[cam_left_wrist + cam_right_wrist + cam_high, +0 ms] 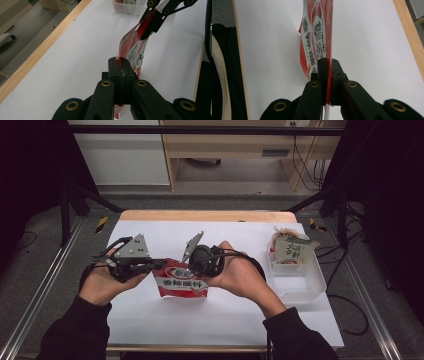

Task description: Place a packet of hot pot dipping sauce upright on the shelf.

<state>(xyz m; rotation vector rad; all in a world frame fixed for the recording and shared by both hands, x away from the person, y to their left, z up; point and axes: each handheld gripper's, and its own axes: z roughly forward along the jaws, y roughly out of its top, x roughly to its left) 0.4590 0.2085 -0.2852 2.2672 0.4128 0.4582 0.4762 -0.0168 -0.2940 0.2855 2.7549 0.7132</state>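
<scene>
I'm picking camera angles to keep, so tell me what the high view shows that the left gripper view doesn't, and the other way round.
High view alone: the person's hands, the left hand and the right hand, the printed front of the red snack packet, and a whole clear plastic bin holding a pale packet.

Left gripper view alone: the left claw seen close, its jaws shut on the red snack packet's edge, plus the table's wooden edge.

Both: the red snack packet pinched by both claws, the right claw on its other end, above the white tabletop.

Packet (181,281) mid-table between both grippers — tub (299,280) well right, holding another packet (291,249).
</scene>
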